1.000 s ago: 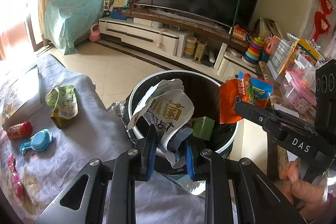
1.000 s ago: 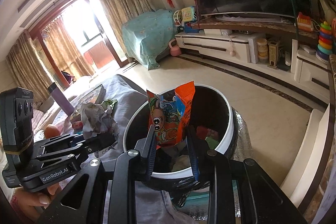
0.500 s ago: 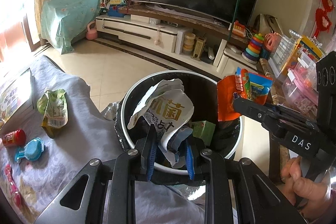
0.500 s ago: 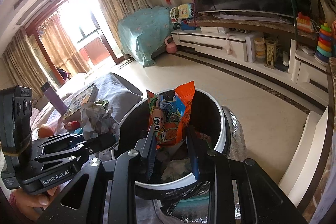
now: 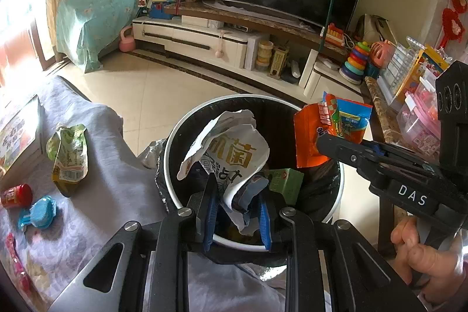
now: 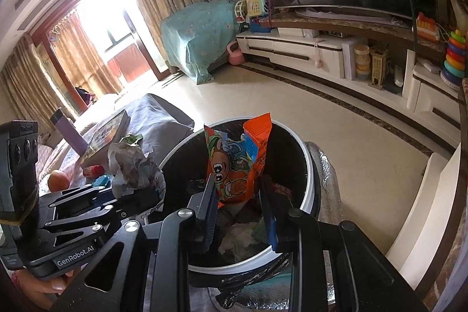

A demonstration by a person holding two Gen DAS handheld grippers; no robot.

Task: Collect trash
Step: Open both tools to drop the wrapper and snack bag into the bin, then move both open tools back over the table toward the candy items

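We see a crumpled white wrapper (image 5: 231,157) with gold lettering pinched upright over the round white-rimmed, black-lined trash bin (image 5: 187,125). An orange and blue snack bag (image 6: 238,165) stands upright, pinched over the same bin, and a green wrapper (image 5: 68,157) lies flat on the grey-clothed worktop (image 5: 102,189) beside it

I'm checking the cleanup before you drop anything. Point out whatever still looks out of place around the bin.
Litter still lies on the grey cloth left of the trash bin: a crumpled green snack wrapper, a small red container and a blue plastic piece. Nothing is spilled; the bin stands upright.
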